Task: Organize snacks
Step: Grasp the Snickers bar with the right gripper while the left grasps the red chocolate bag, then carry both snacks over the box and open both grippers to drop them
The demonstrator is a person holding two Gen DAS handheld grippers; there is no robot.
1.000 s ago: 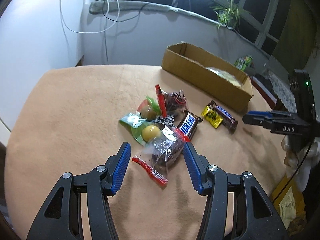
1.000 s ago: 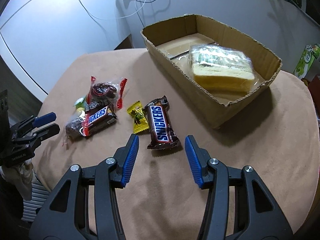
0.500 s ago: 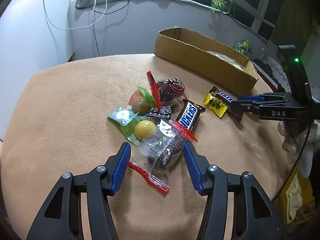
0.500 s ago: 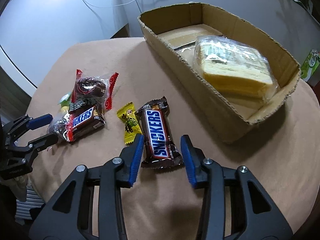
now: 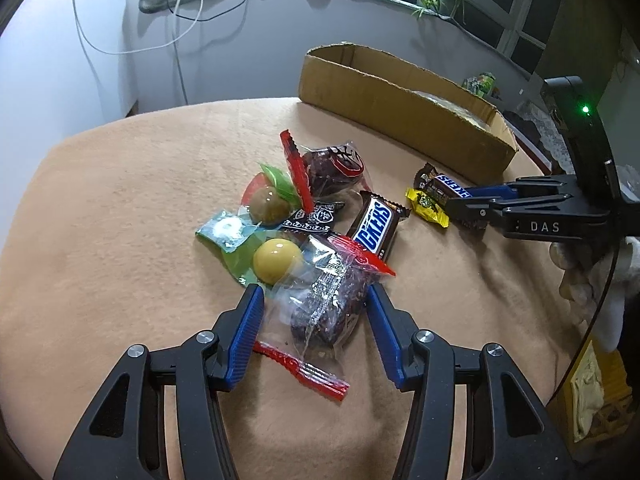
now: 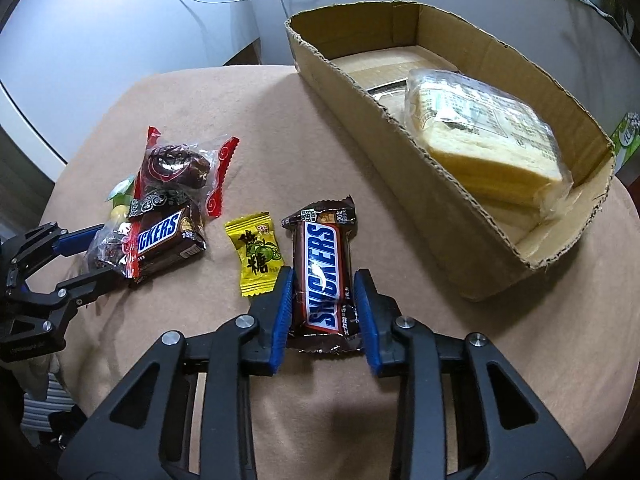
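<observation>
Between our right gripper's (image 6: 325, 300) nearly closed pads sits the Snickers (image 6: 323, 276): light, stiff, slick wrapper, so we squeeze mid-bar. Left gripper (image 5: 314, 326) gapes around a crinkly date bag (image 5: 326, 306).

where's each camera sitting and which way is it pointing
Left wrist: on the left gripper, looking along its blue fingers straddling a clear red-edged date packet, toward the brown cardboard box.
Right wrist: on the right gripper, fingers flanking a brown Snickers bar beside a yellow wrapped candy.
Shared: each view shows the other gripper, the box, and the beige tablecloth.
</observation>
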